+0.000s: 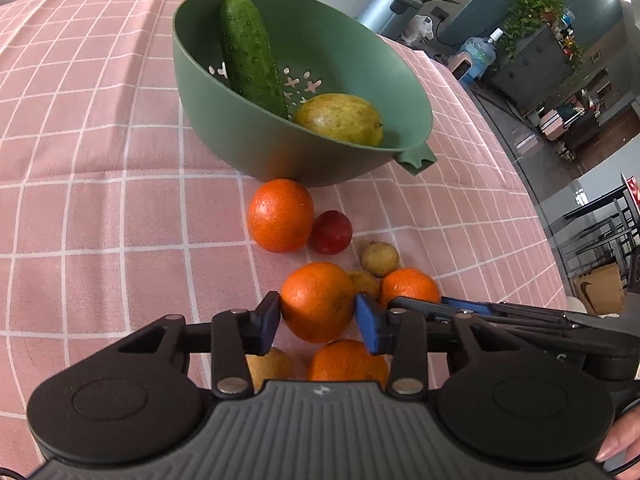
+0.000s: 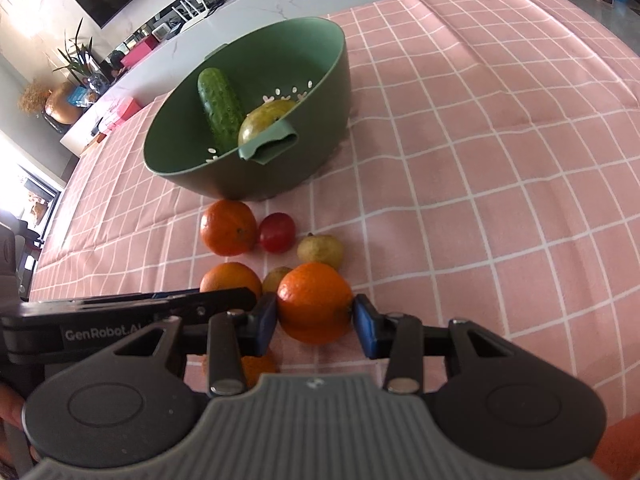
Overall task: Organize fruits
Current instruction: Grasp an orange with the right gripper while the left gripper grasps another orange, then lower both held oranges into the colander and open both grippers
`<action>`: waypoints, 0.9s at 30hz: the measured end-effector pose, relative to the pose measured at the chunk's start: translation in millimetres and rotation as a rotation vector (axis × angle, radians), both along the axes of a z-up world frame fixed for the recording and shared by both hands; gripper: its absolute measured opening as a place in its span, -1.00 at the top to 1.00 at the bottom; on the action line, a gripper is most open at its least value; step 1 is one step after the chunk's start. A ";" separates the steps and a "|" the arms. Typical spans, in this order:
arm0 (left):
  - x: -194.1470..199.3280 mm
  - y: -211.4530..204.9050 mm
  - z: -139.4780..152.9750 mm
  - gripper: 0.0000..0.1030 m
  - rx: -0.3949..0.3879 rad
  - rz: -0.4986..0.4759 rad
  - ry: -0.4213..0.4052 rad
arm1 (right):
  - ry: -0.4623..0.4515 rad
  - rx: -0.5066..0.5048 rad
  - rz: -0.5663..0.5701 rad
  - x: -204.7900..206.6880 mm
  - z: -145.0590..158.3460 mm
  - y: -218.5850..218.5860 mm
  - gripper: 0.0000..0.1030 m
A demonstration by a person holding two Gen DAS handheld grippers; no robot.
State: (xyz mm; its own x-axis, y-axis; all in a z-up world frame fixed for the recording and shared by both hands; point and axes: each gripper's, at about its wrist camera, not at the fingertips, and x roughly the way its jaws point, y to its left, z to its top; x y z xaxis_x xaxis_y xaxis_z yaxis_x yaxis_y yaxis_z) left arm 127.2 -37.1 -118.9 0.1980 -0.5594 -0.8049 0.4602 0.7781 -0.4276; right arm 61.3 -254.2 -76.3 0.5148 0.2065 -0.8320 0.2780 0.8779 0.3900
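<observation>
A green colander bowl (image 1: 224, 120) stands on the pink checked cloth, holding a cucumber (image 1: 250, 56) and a yellow-green pear (image 1: 340, 120). Loose fruit lies in front of it: several oranges, a red plum (image 1: 332, 232) and small yellow-green fruits (image 1: 379, 258). My left gripper (image 1: 317, 320) is shut on an orange (image 1: 316, 300). My right gripper (image 2: 314, 320) is shut on another orange (image 2: 314, 300). The bowl (image 2: 320, 128), cucumber (image 2: 220, 108), pear (image 2: 260, 124) and plum (image 2: 277, 232) also show in the right wrist view. The two grippers sit side by side.
An orange (image 1: 280, 220) lies just before the bowl. Another orange (image 1: 348, 360) and a yellowish fruit (image 1: 270, 366) lie under my left gripper. The table edge runs along the right (image 1: 532, 200), with a room beyond it. A counter with clutter lies beyond the table (image 2: 120, 80).
</observation>
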 end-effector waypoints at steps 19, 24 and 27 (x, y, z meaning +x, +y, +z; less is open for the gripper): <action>7.2 18.0 94.1 0.13 -0.042 0.079 -0.199 | -0.189 -0.102 0.117 10.4 74.8 4.8 0.27; 38.4 5.2 107.7 0.13 0.007 0.067 -0.223 | -0.247 -0.155 0.173 42.9 93.4 4.8 0.27; 56.0 -4.4 107.3 0.13 0.064 0.043 -0.240 | -0.263 -0.177 0.197 65.5 95.9 2.3 0.27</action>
State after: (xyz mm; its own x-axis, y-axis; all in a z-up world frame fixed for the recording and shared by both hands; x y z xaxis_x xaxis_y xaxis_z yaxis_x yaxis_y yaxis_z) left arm 183.2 -41.5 -11.6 0.4101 -0.4958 -0.7655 0.5080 0.8213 -0.2597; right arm 126.8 -251.9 19.5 0.6802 0.1876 -0.7086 0.0074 0.9649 0.2625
